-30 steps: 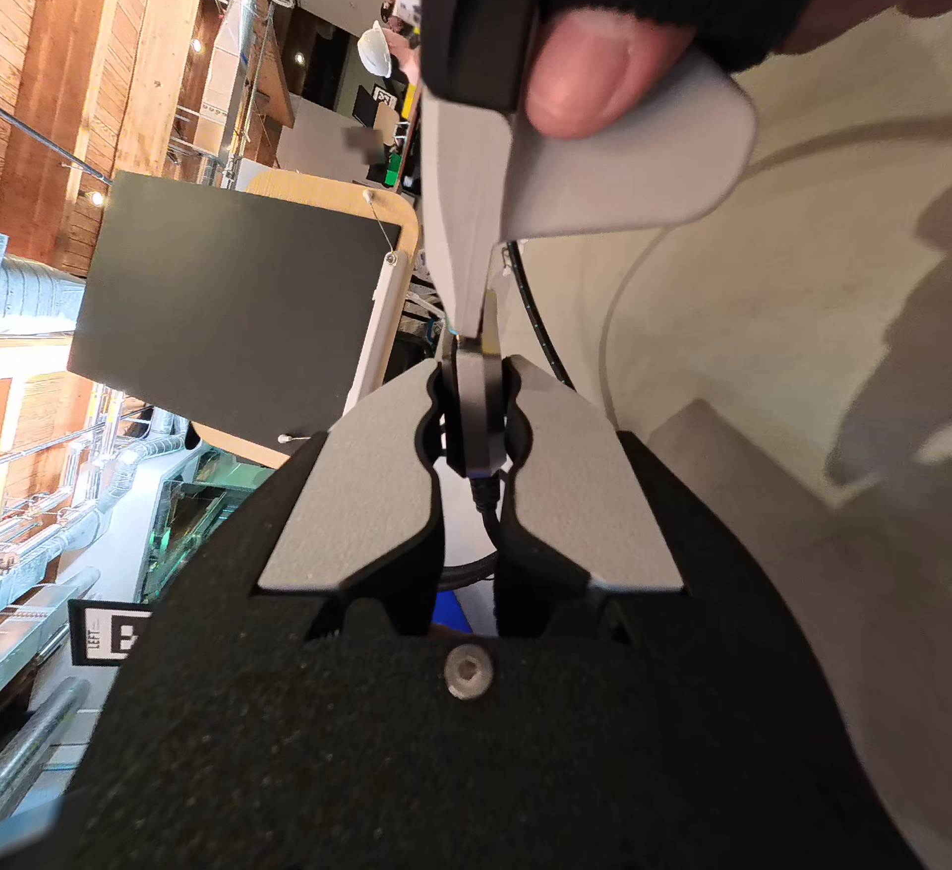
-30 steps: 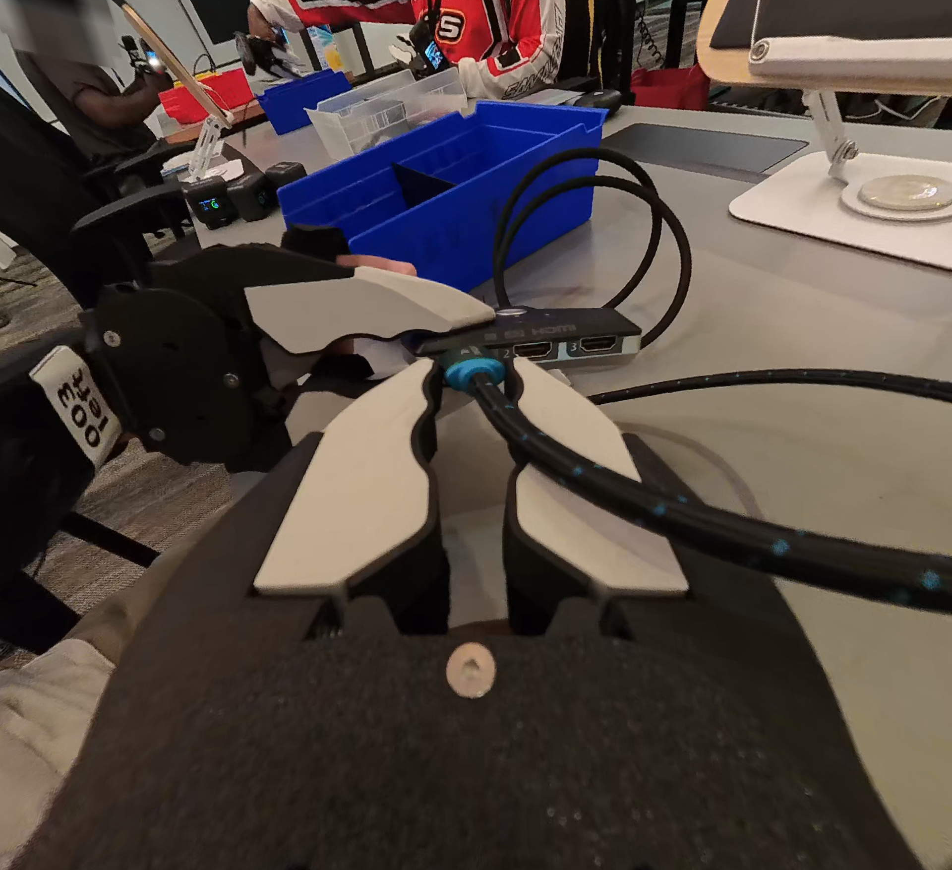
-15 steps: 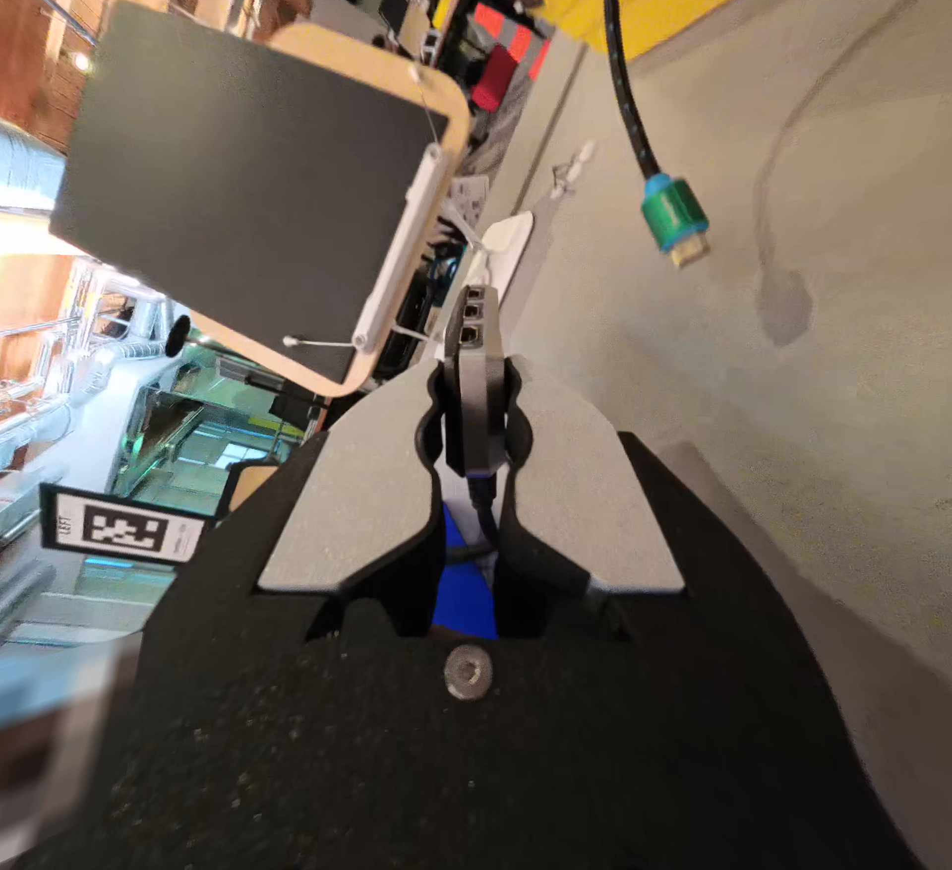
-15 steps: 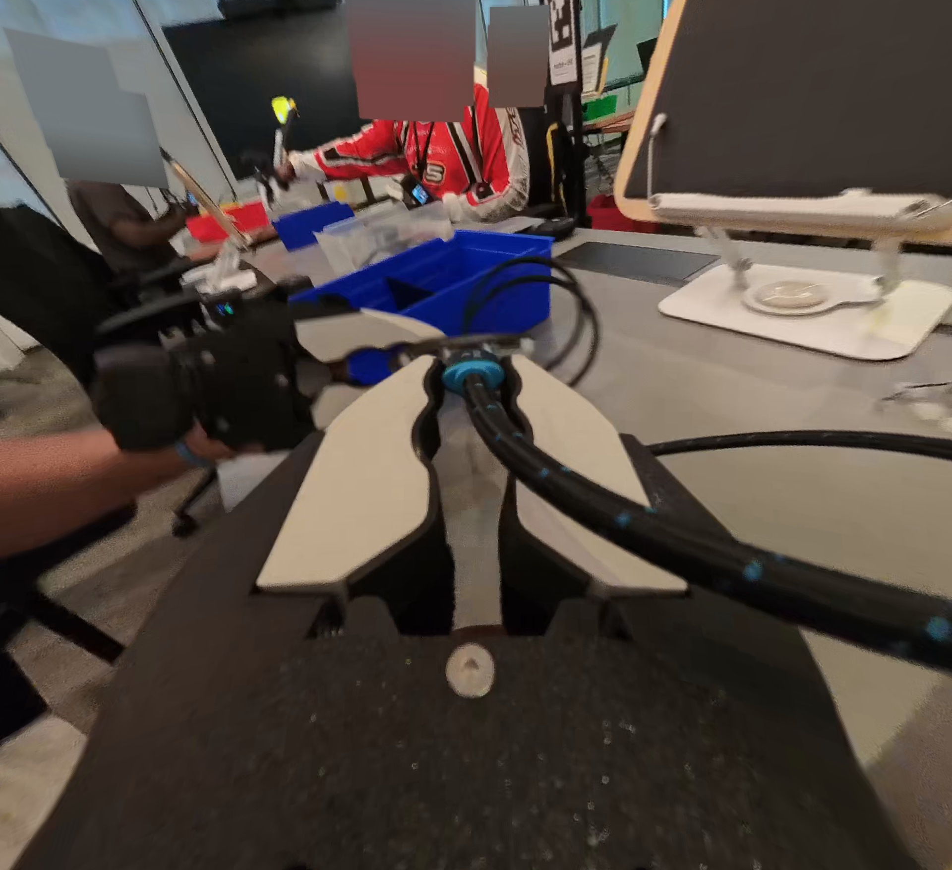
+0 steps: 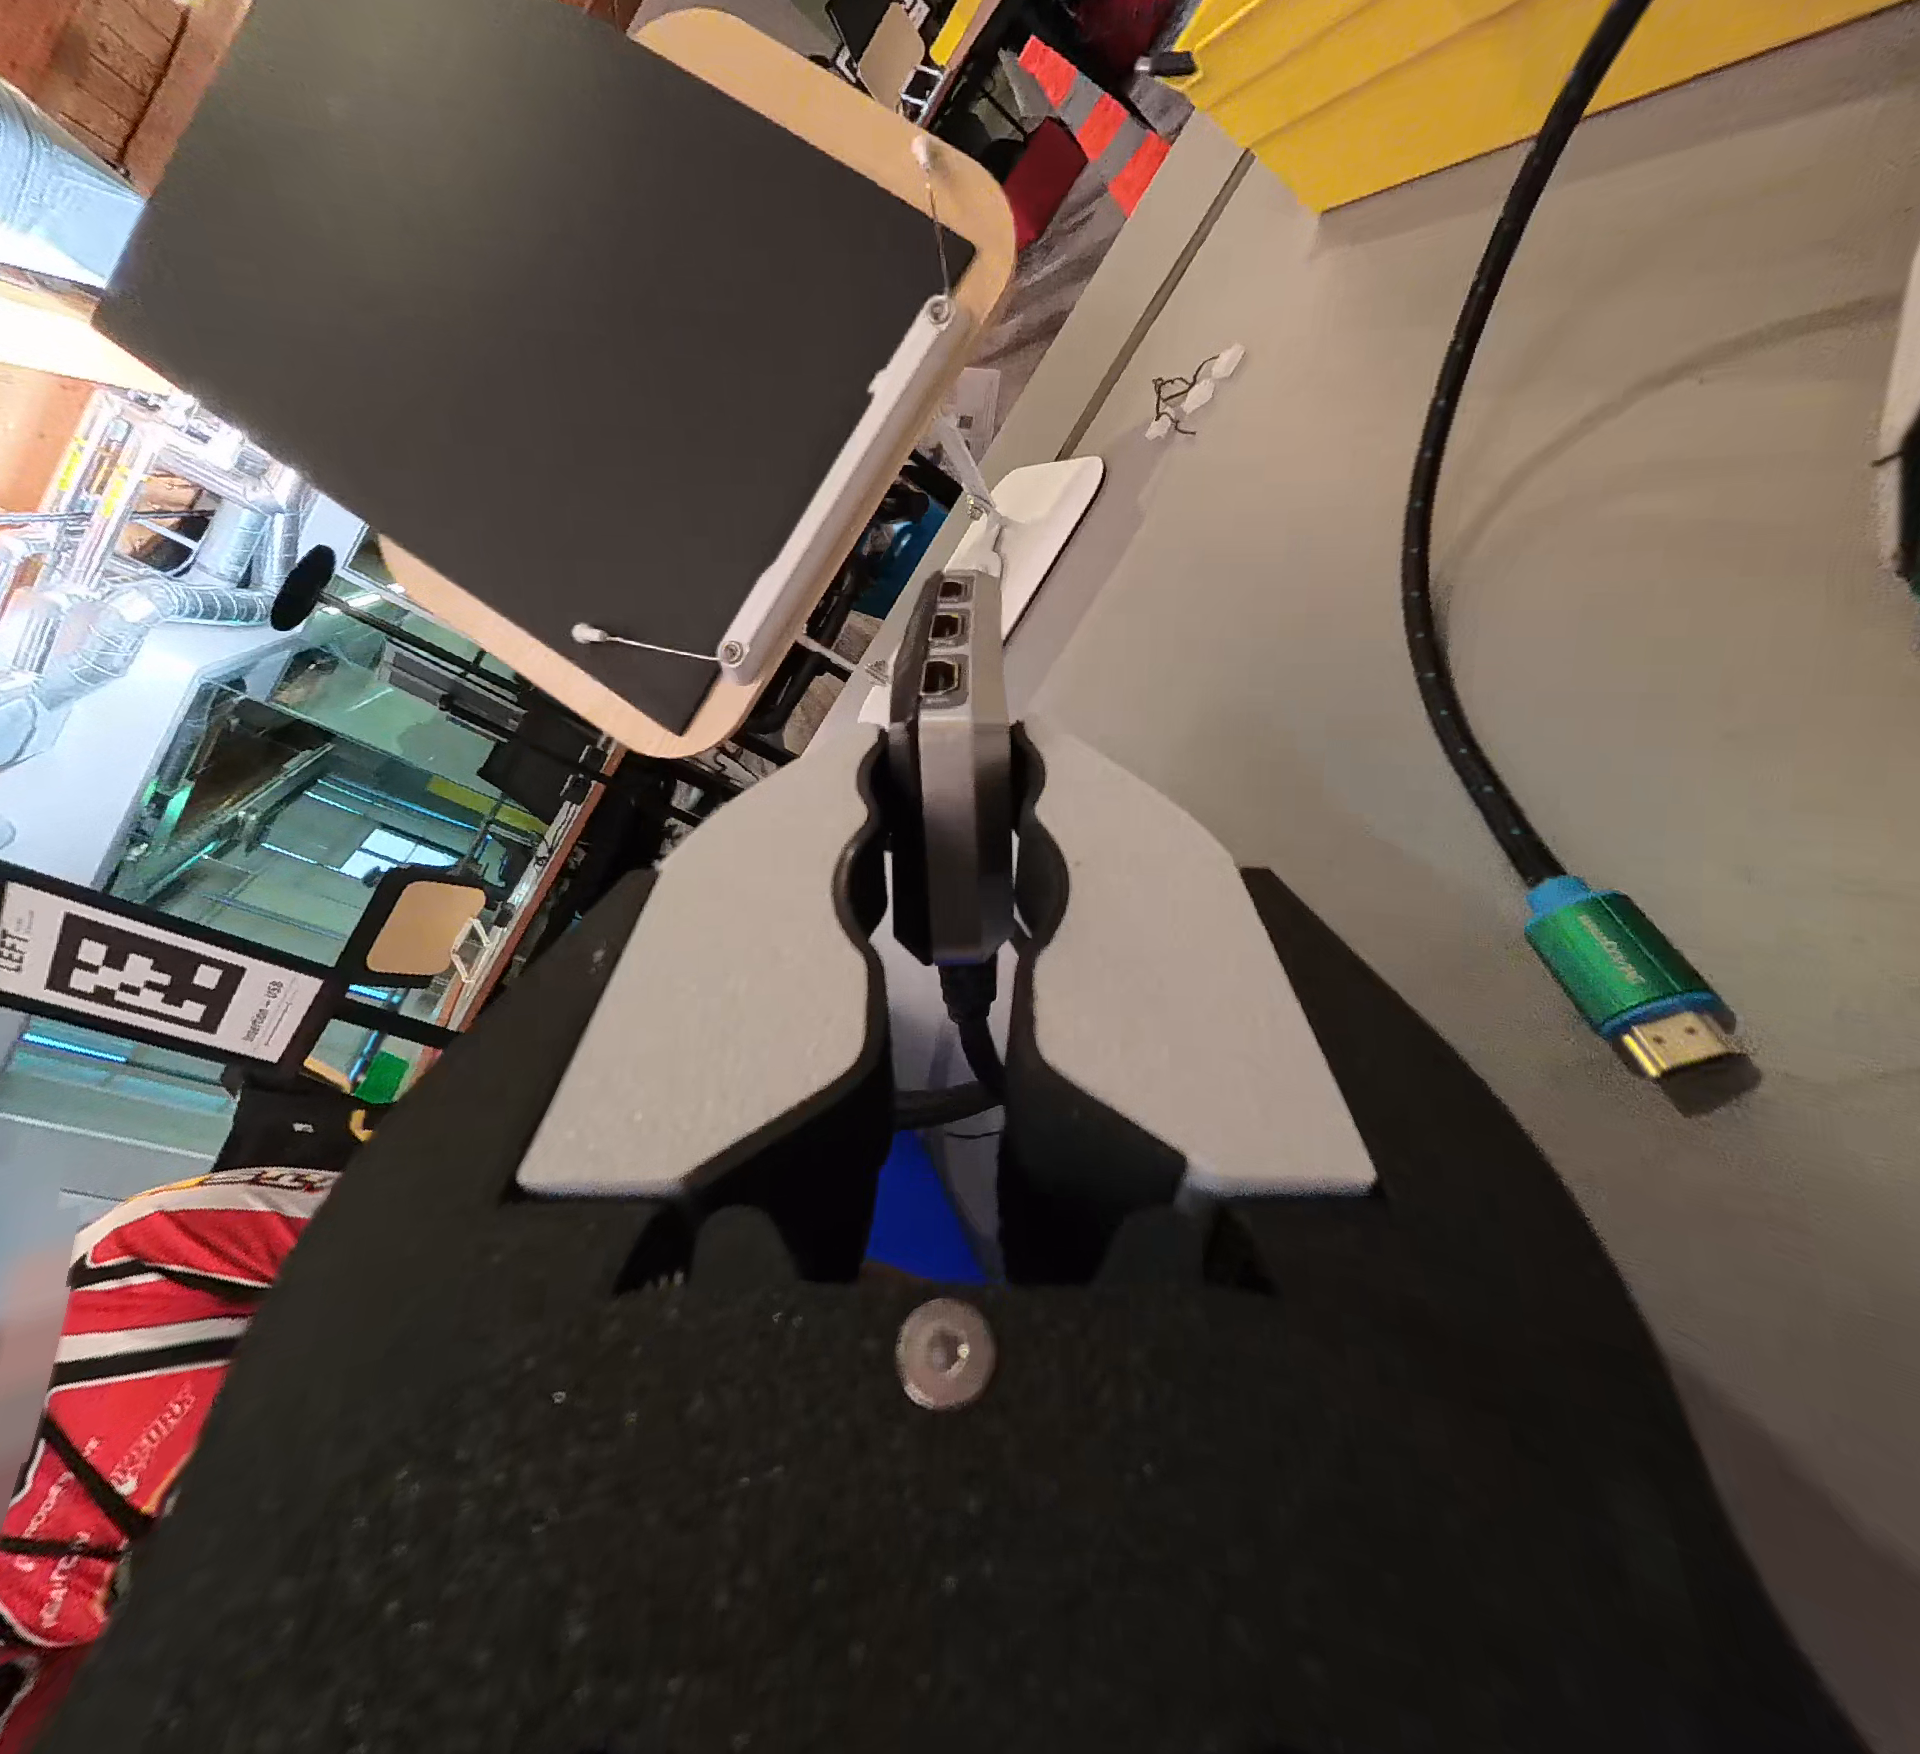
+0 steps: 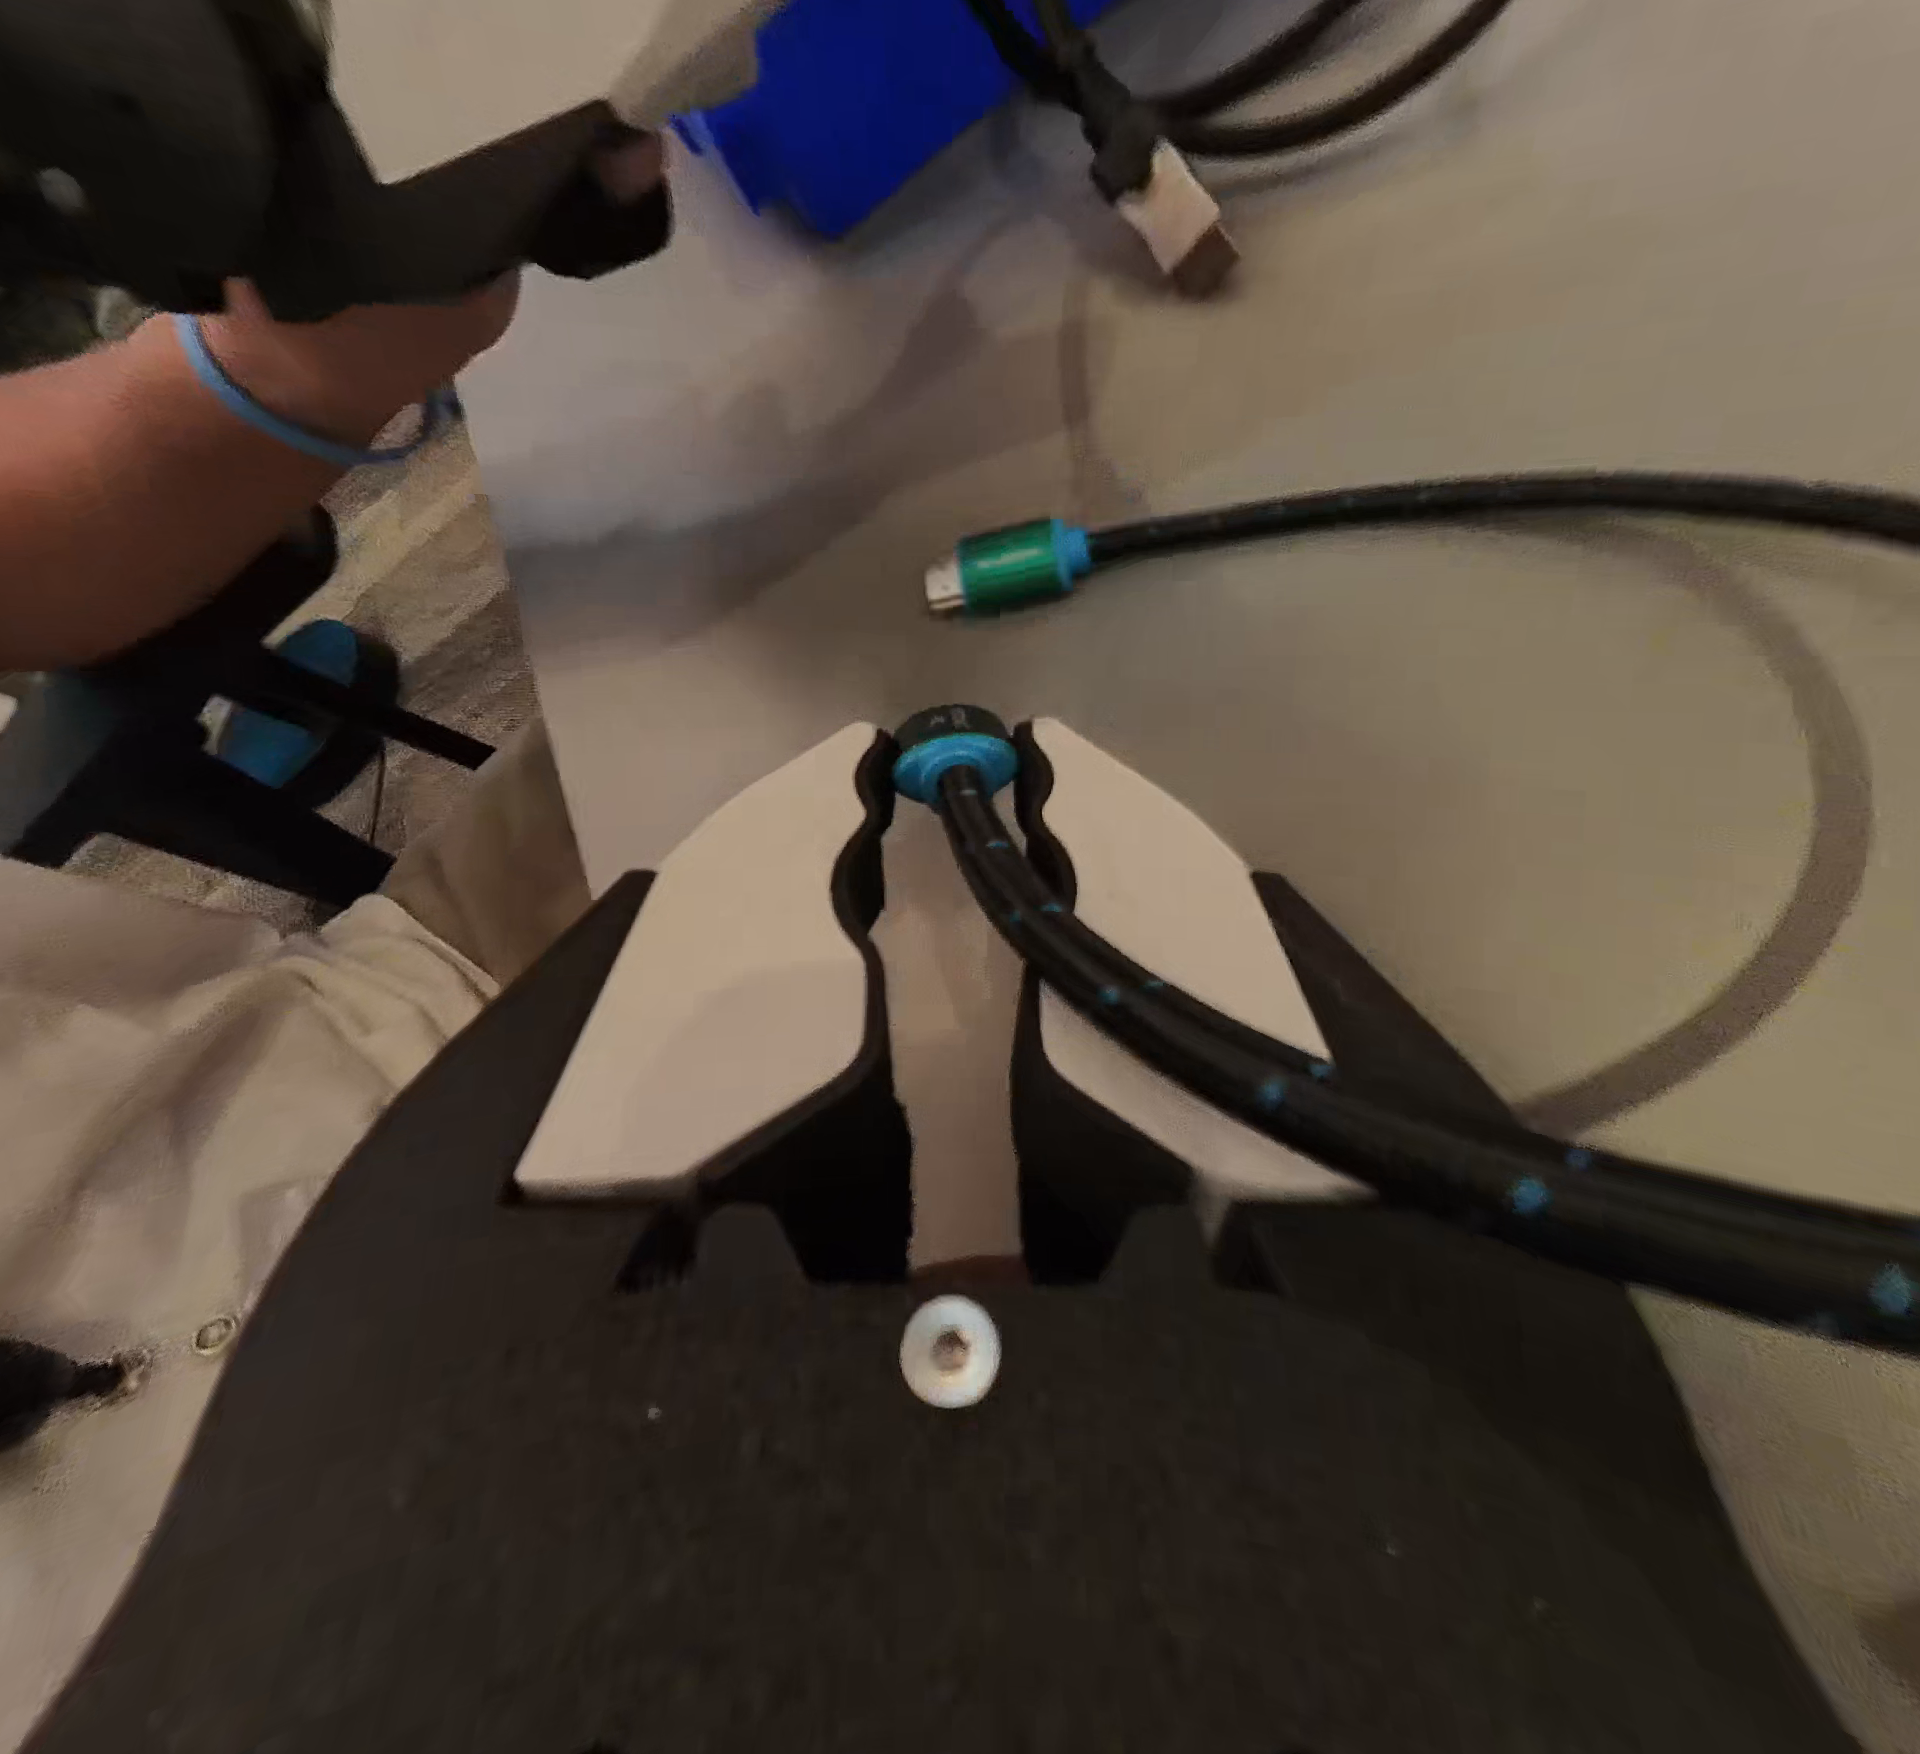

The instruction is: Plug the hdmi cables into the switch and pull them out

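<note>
Switch (image 5: pixel 951 769): clamped edge-on in your left gripper (image 5: pixel 951 831), 3 ports facing away, all empty. Blue-collared plug (image 6: pixel 951 754): pinched in your right gripper (image 6: pixel 954 769). Green plug (image 6: pixel 1013 566): loose on table (image 6: pixel 1455 769), far side. Square plug to port before pushing.

The right claw (image 6: pixel 954 754) is clamped on a blue-collared plug (image 6: pixel 952 748), its braided black cable (image 6: pixel 1299 1076) trailing off over the right finger. Just ahead, a green-shelled plug (image 6: pixel 1013 566) lies loose on the grey tabletop (image 6: pixel 1455 769). Further back a silver-tipped plug (image 6: pixel 1169 213) rests beside a blue bin (image 6: pixel 873 83), and the left claw (image 6: pixel 582 11) shows blurred at upper left.
</note>
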Available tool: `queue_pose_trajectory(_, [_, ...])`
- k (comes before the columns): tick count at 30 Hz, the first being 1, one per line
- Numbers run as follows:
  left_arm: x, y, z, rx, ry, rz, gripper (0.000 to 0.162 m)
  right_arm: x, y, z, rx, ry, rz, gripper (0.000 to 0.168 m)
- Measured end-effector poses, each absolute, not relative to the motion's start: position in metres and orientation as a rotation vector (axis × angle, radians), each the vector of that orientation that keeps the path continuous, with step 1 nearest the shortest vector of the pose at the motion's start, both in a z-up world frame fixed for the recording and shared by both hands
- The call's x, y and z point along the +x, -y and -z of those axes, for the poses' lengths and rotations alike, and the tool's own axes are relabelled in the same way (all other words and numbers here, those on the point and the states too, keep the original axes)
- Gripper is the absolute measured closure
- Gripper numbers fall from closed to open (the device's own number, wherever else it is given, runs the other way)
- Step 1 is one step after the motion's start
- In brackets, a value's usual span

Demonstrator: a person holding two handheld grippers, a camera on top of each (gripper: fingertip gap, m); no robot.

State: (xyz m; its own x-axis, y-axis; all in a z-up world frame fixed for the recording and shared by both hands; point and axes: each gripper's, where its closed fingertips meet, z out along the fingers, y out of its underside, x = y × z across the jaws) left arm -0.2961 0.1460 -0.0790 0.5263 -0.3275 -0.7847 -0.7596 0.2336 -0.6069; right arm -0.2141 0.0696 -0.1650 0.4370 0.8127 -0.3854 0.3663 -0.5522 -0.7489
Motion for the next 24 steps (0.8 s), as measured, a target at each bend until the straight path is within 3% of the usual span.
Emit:
queue_pose_trajectory(2, [-0.293, -0.145, 0.083, -1.348, -1.070, -0.408, 0.142, -0.213, -0.065, 0.171, -2.184, 0.941, -1.017, 0.145])
queue_pose_trajectory(4, [-0.291, -0.143, 0.085, -1.335, -1.091, -0.430, 0.142, -0.207, -0.049, 0.178, -2.287, 0.938, -1.053, 0.116])
queue_pose_trajectory(8, [-0.291, -0.142, 0.086, -1.340, -1.099, -0.423, 0.142, -0.185, 0.000, 0.182, -2.415, 0.972, -1.078, 0.111])
queue_pose_trajectory(11, [-0.292, -0.143, 0.085, -1.346, -1.091, -0.404, 0.142, -0.154, 0.024, 0.180, -2.495, 1.109, -0.918, 0.116])
queue_pose_trajectory(16, [-0.291, -0.144, 0.085, -1.350, -1.105, -0.407, 0.142, -0.134, -0.088, 0.142, -2.330, 1.009, -0.492, 0.122])
queue_pose_trajectory(24, [-0.295, -0.138, 0.085, -1.353, -1.105, -0.394, 0.142, -0.134, -0.195, 0.205, -2.636, 1.092, -0.020, 0.128])
